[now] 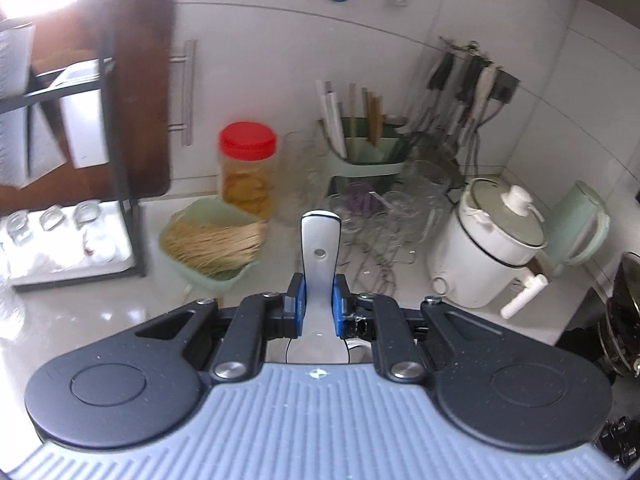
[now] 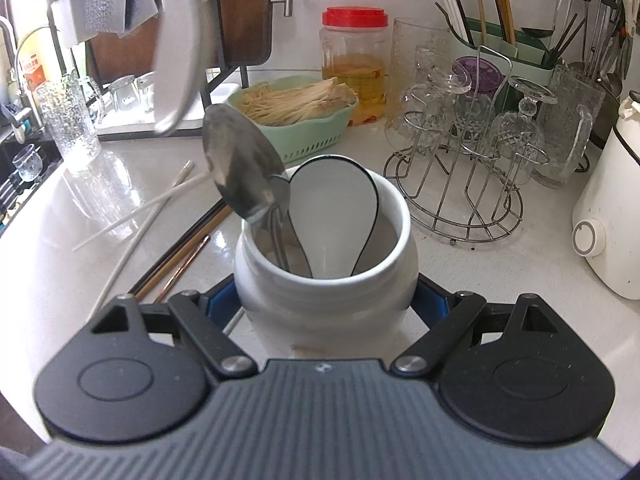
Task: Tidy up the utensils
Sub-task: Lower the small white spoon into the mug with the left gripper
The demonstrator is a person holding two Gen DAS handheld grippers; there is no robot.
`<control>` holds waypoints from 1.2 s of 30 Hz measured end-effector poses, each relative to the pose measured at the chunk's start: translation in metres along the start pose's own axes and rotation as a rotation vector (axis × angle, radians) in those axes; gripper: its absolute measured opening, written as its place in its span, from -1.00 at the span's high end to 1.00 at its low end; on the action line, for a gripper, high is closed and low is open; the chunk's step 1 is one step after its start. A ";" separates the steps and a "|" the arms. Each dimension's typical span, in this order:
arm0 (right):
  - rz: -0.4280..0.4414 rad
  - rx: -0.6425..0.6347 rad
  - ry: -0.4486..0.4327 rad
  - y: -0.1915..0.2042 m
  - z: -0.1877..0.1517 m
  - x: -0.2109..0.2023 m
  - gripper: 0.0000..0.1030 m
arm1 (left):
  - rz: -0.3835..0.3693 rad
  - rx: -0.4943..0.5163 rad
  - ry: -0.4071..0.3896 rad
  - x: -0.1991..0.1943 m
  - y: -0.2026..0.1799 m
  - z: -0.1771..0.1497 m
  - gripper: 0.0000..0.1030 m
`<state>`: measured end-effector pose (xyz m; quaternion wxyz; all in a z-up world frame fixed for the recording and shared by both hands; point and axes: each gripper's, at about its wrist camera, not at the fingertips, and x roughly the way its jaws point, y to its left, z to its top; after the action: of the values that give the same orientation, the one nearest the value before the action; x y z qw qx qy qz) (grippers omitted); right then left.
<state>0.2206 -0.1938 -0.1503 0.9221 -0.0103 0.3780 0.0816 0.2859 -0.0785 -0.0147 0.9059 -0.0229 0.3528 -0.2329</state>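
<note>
Utensil sorting: white ceramic crock held steady, metal handle gripped.

Right gripper (image 2: 326, 304) clamps the white crock (image 2: 326, 276) by its sides, apparently bracing it; a ladle (image 2: 244, 164) and white spoon (image 2: 334, 216) stand inside. Left gripper (image 1: 319, 300) pinches a flat steel utensil handle (image 1: 320, 248) between nearly closed pads, its end projecting forward; chopsticks (image 2: 176, 248) lie on the counter (image 2: 500, 280).

Low in the right wrist view, a plain white jar (image 2: 326, 276) holds a white spoon (image 2: 334, 216) edged with a thin black line and a dull silver ladle (image 2: 240, 164). Blue pads show at the jar's sides on the black right gripper (image 2: 326, 304). White and brown chopsticks (image 2: 160, 236) lie at left. Behind, a mint-green basket (image 2: 316, 136) holds pale straw-coloured strands, and a clear jar with a red lid (image 2: 355, 16) holds amber contents. In the left wrist view, blue pads of the left gripper (image 1: 319, 304) flank a grey metal handle (image 1: 320, 248).
</note>
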 end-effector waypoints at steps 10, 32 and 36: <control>0.005 0.001 -0.003 -0.001 0.000 0.000 -0.76 | -0.078 -0.024 0.074 0.047 -0.012 -0.014 0.69; 0.011 -0.010 -0.014 0.000 -0.001 -0.002 -0.76 | -0.058 0.164 0.465 0.106 -0.036 -0.009 0.69; 0.010 -0.012 -0.017 0.000 -0.002 -0.002 -0.77 | -0.064 0.233 0.526 0.114 -0.043 -0.010 0.69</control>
<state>0.2176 -0.1938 -0.1500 0.9248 -0.0132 0.3697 0.0886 0.3357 -0.1653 -0.0848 0.7720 0.1315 0.5458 -0.2981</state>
